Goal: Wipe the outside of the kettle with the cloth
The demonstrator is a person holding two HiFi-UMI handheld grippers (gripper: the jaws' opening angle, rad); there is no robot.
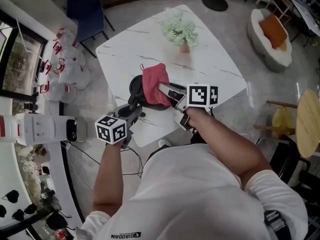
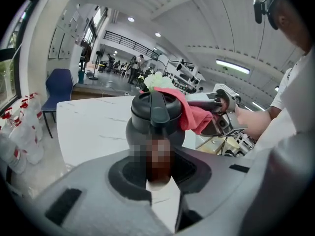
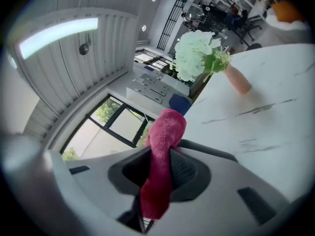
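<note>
A black kettle (image 1: 135, 86) stands near the front edge of the white marble table (image 1: 210, 59). My left gripper (image 1: 134, 109) reaches it from the front. In the left gripper view the kettle (image 2: 152, 117) fills the middle and its handle sits between the jaws of my left gripper (image 2: 158, 166), which grips it. My right gripper (image 1: 163, 89) is shut on a pink cloth (image 1: 155, 84) that lies against the kettle's top right side. The cloth (image 3: 162, 156) hangs pinched between the pads of my right gripper (image 3: 160, 167). It also shows draped behind the kettle's lid, as the cloth (image 2: 189, 114).
A potted plant (image 1: 181, 31) in a pink vase stands at the table's far side. A blue chair (image 1: 85, 9) sits beyond the left corner, white bags (image 1: 70, 64) lie on the floor at left, and a white machine (image 1: 45, 129) stands at the left edge.
</note>
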